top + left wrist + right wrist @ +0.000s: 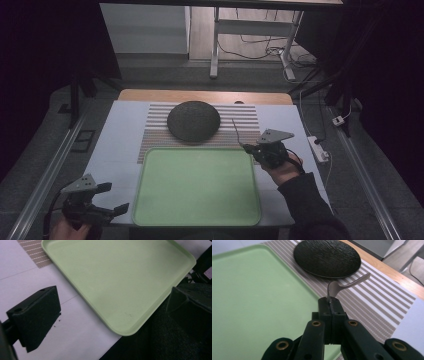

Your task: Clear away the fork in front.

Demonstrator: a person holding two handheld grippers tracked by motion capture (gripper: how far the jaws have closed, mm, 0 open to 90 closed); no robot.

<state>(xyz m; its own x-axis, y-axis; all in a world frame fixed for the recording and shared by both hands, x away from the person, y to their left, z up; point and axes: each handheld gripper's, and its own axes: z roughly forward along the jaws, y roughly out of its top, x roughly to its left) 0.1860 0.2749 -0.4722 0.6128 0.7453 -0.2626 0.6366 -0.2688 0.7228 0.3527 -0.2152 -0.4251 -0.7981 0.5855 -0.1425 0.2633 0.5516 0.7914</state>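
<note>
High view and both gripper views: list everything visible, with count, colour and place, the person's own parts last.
tray: one, light green, near middle of table, empty
plate: one, black, on striped mat behind tray
striped mat: one, grey-white, under plate
utensil: one, thin metal, clamped in right gripper's jaws
table: one, white top
right gripper: black, shut on utensil, right of tray
left gripper: black, open, left of tray
</note>
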